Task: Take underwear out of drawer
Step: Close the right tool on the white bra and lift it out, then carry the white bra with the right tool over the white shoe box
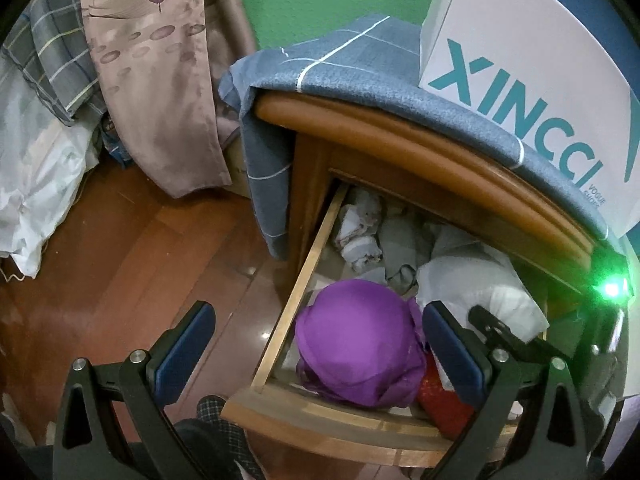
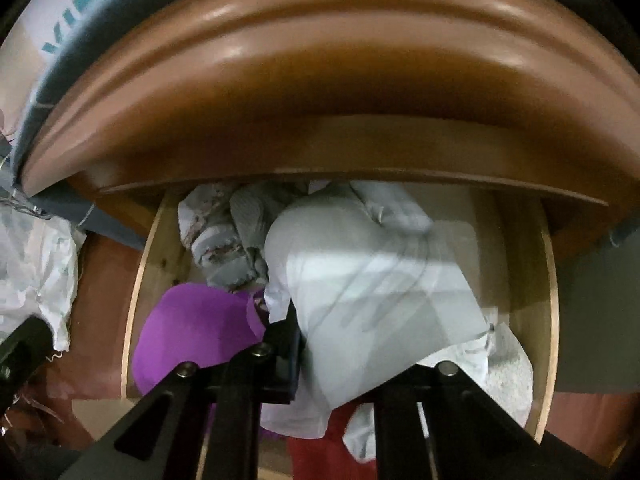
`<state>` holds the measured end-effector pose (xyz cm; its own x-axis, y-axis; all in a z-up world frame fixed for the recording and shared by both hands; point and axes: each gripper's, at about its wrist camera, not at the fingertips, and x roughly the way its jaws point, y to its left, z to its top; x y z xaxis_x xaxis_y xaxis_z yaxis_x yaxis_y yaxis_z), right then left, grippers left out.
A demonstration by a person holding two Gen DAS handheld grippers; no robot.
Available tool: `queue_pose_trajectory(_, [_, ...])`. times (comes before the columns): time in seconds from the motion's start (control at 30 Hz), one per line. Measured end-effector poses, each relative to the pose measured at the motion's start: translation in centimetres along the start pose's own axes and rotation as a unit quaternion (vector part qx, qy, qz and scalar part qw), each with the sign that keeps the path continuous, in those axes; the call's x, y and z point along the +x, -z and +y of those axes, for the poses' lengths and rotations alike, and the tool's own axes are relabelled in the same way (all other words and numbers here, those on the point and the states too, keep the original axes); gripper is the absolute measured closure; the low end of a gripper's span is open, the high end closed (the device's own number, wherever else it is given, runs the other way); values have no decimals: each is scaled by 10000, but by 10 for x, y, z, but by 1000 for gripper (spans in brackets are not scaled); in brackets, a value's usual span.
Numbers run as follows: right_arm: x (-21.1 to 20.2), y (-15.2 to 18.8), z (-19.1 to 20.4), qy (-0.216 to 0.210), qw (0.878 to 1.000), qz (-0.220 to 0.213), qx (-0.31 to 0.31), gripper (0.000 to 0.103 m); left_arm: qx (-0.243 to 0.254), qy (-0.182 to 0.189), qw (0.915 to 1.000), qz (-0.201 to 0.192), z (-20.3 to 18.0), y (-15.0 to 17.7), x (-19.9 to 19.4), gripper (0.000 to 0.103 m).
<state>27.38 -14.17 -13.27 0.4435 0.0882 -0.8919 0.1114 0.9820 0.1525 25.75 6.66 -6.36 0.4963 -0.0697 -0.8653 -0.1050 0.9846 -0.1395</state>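
1. Left wrist view: left gripper [image 1: 318, 334] spread wide, empty, hovering over purple garment [image 1: 360, 354] in open drawer [image 1: 320, 420].
2. Right gripper [image 2: 336, 344] clenched on pale underwear [image 2: 372, 300] inside drawer; extraction step, lift up and out next.

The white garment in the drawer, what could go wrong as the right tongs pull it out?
1. The white garment sits just under the nightstand's top edge and may snag there.
2. It lies against the purple garment and may drag it along.
3. The right tongs seem to pinch only a fold, so it could slip free.
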Motion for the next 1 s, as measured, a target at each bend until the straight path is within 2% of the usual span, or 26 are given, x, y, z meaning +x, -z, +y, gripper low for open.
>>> queue_pose_trajectory(0.23, [-37,18,-6,-199,9998,5,16,91,-11,2,10000,-87,0,-1,-6,0])
queue_pose_trajectory(0.53, [-77,25,-7,-436,9989,-158,15,91,-51,-79,9998,-170,1,-3,-9,0])
queue_pose_trajectory(1.0, [-194,29,-15,-626,9938,-909,-129,92,9,-134,9997,-202,0,-2,-9,0])
